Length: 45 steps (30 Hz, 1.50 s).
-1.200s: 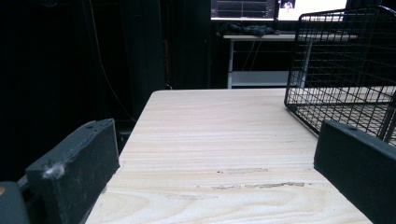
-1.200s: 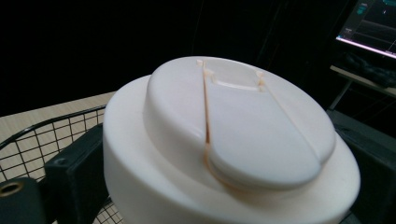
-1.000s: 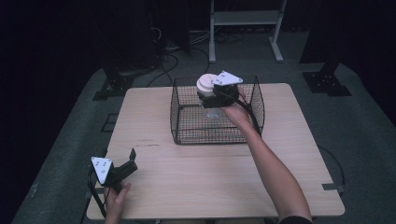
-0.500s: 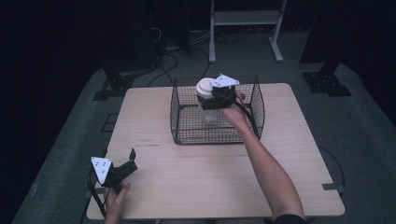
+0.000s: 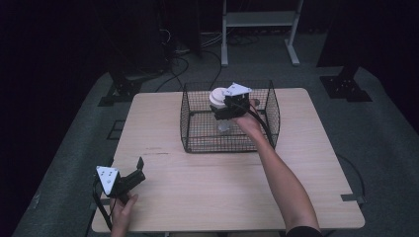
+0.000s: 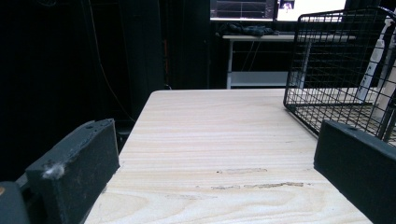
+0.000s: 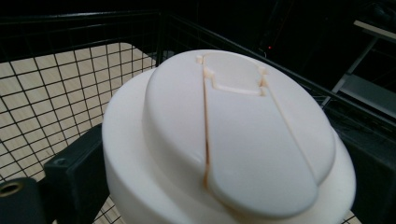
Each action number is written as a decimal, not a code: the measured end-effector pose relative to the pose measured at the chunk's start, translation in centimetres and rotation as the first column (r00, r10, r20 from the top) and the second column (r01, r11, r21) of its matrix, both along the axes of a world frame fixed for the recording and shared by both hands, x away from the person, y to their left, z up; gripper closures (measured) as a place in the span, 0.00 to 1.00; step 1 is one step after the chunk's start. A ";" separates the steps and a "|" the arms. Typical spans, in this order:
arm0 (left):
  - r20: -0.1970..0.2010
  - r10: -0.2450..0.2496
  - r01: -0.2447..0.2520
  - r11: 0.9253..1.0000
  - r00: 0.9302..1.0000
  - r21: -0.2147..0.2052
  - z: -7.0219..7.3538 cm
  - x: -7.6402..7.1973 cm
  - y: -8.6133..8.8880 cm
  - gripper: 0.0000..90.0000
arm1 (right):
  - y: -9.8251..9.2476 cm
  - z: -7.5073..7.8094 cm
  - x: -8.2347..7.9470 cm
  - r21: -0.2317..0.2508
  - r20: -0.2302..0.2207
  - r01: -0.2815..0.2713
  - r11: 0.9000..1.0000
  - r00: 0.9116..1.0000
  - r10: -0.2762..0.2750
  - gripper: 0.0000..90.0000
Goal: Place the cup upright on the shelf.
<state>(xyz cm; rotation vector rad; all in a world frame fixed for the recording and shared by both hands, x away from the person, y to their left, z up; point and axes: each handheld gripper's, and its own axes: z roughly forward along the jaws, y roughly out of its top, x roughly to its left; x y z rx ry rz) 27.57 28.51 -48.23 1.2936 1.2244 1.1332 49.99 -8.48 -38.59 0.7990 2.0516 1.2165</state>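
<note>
One white-lidded bottle | between right tool jaws | inside wire basket

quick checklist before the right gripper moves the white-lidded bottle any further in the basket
1. Right gripper closed on the bottle: ok, a black jaw sits on each side of the white lid.
2. Lid seated with its flap shut: ok in the right gripper view.
3. Bottle clear of the wire basket walls: cannot tell; it sits near the back wall.
4. Basket floor under the bottle free: cannot tell; a pale shape lies below the gripper.
5. Left gripper out of the way: ok, open over the table near its front left corner.
6. Basket flat on the table: ok.
</note>
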 end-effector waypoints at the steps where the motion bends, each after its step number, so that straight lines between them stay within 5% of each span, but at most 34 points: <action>1: 0.000 0.000 0.000 1.000 1.000 0.000 0.0 0.0 0.0 0.00 | 0.0 0.0 0.0 0.000 0.000 0.001 1.000 1.000 -0.001 0.04; 28: -0.001 0.000 0.000 1.000 1.000 0.003 0.0 0.0 0.0 0.00 | -0.8 0.1 -0.2 -0.013 0.002 0.011 1.000 1.000 -0.011 0.03; 45: -0.002 0.002 -0.002 1.000 1.000 0.006 0.0 0.0 -0.1 0.00 | -0.9 1.8 -0.8 0.034 0.045 -0.001 0.999 0.999 -0.001 0.03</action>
